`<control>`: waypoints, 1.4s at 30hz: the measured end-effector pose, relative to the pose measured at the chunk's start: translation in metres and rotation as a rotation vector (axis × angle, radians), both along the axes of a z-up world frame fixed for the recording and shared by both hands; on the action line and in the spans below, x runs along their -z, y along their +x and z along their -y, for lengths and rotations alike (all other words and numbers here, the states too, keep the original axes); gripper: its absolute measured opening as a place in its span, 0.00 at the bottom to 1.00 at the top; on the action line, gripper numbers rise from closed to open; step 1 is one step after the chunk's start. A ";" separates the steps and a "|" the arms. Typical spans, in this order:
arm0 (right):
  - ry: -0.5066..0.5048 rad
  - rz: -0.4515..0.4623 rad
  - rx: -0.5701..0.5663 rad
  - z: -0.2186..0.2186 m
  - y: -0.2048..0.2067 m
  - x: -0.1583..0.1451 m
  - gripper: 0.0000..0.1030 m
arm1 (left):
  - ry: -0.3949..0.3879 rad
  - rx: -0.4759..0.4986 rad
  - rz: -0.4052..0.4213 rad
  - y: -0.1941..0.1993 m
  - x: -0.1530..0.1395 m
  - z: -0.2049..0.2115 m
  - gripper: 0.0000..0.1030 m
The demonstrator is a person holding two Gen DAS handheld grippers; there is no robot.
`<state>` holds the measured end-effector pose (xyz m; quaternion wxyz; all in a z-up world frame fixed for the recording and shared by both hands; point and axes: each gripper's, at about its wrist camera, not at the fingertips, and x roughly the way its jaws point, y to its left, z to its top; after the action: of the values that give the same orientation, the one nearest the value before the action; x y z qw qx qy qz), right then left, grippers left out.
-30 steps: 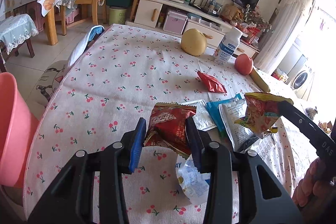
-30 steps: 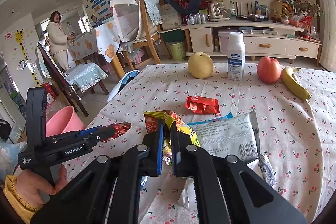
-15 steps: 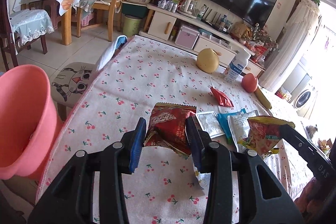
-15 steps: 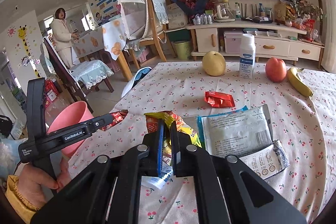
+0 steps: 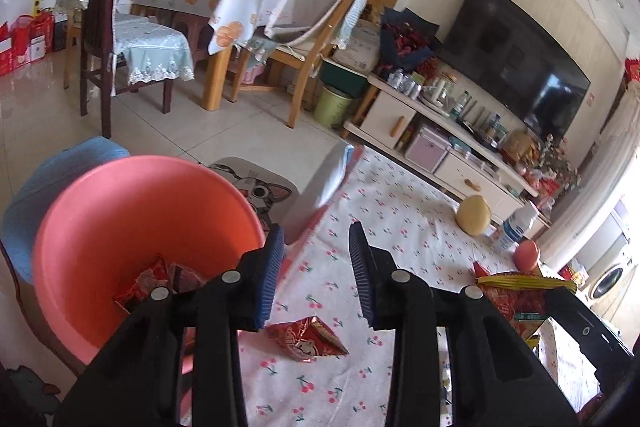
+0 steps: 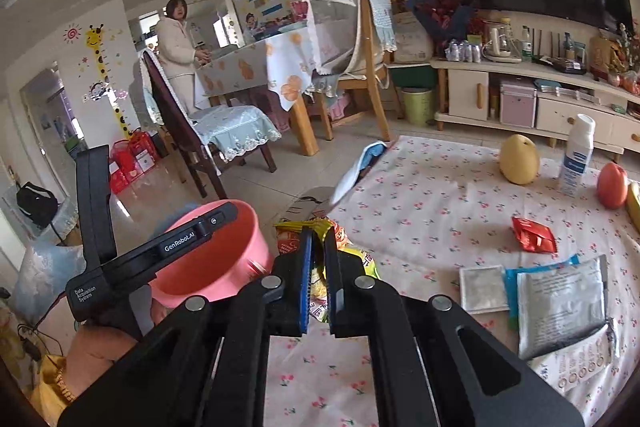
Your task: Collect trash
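My left gripper (image 5: 316, 247) is open and empty, above the table's left edge beside the pink bin (image 5: 100, 211). A red snack bag (image 5: 160, 279) lies inside the bin. Another red wrapper (image 5: 308, 341) lies on the cherry-print tablecloth (image 5: 400, 211) just below the left fingers. My right gripper (image 6: 316, 255) is shut on a yellow-red snack bag (image 6: 340, 239), held above the table near the pink bin (image 6: 216, 259); the bag also shows in the left wrist view (image 5: 516, 291). A small red wrapper (image 6: 534, 235), a silver sachet (image 6: 482, 289) and a blue-grey packet (image 6: 560, 301) lie on the table.
A pear (image 6: 519, 159), a white bottle (image 6: 576, 157), an apple (image 6: 612, 185) and a banana tip (image 6: 634, 201) stand at the table's far side. A blue stool (image 5: 48, 183) is behind the bin. Chairs, a dining table and a person (image 6: 178, 43) are beyond.
My left gripper swung left to the pink bin and opened; the red bag it held now lies in the bin. My right gripper followed left, still holding its bag.
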<state>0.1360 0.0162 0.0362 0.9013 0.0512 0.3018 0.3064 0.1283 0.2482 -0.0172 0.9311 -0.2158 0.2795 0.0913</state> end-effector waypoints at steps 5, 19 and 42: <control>0.035 -0.020 -0.088 -0.058 0.013 -0.001 0.07 | -0.037 -0.118 -0.017 -0.009 0.003 -0.045 0.35; 0.061 -0.102 -0.275 -0.165 0.032 0.019 0.07 | -0.139 -0.442 0.022 -0.039 0.005 -0.135 0.35; -0.250 -0.164 -0.356 -0.151 0.040 0.134 0.85 | -0.112 -0.429 -0.066 -0.026 0.019 -0.130 0.57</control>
<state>0.1757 0.1671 -0.0980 0.8048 -0.0905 0.4138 0.4157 0.1018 0.3778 -0.0361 0.8674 -0.3183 0.2622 0.2785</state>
